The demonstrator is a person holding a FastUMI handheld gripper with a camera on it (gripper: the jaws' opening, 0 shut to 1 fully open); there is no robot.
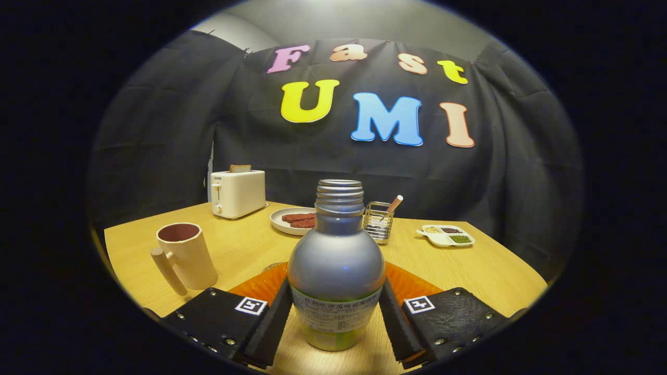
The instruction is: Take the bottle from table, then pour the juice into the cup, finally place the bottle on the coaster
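A grey bottle (pixel 336 260) with no cap and a labelled, greenish lower part stands upright between my fingers. My gripper (pixel 336 320) is shut on the bottle, one finger pressing each side of its lower body. An orange ribbed coaster (pixel 411 284) lies on the wooden table (pixel 484 271) just behind the bottle, partly hidden by it. A beige cup (pixel 185 255) with a dark inside and a thick handle stands to the left, beyond my left finger.
At the back of the table stand a white toaster (pixel 238 192) with a slice of bread in it, a plate (pixel 292 219) of reddish food, a wire holder (pixel 379 221) with a stick, and a divided white dish (pixel 448 235).
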